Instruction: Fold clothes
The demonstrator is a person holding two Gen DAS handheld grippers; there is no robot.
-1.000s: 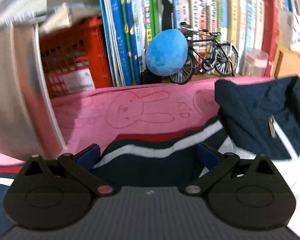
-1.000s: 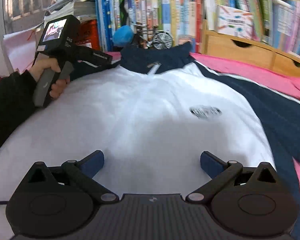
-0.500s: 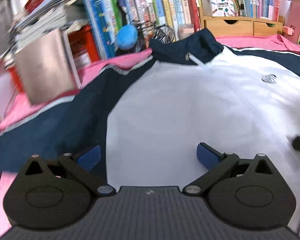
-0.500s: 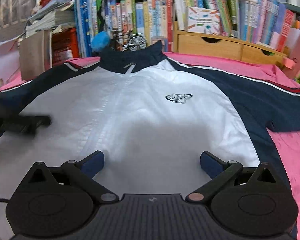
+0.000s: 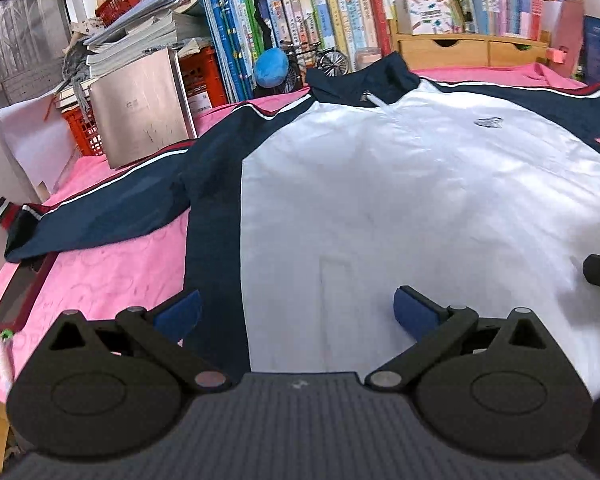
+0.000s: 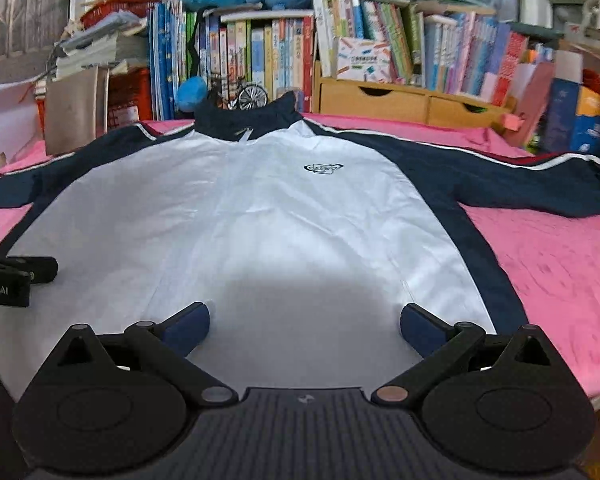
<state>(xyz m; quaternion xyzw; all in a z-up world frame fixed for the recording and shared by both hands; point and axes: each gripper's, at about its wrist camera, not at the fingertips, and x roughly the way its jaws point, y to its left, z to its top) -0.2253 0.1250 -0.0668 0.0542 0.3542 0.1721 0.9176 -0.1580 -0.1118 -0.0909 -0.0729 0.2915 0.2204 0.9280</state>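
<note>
A: So, where is the jacket (image 6: 260,216) lying?

B: Flat on the pink cloth (image 6: 556,264) that covers the worktop, front side up, white body panel facing the cameras, navy collar (image 6: 244,122) at the far end by the bookshelf (image 6: 284,52). Both navy sleeves are spread out to the sides; the left sleeve (image 5: 112,204) runs off toward the worktop's left edge, the right sleeve (image 6: 512,180) toward the right.

A: And the left claw (image 5: 298,308)?

B: Released, fingers wide apart, holding nothing. It hangs over the hem area, one blue pad (image 5: 178,314) above the navy side panel, the other above the white.

A: The right claw (image 6: 304,322)?

B: Also spread open and empty, low over the white hem (its shadow falls on the fabric just ahead). The left claw's black body shows at the left edge of the right wrist view.

A: Anything beside the jacket?

B: A silvery box (image 5: 140,106) stands near the left sleeve, and a blue plush toy (image 5: 271,66) sits next to a small model bicycle (image 6: 246,94) behind the collar.
</note>
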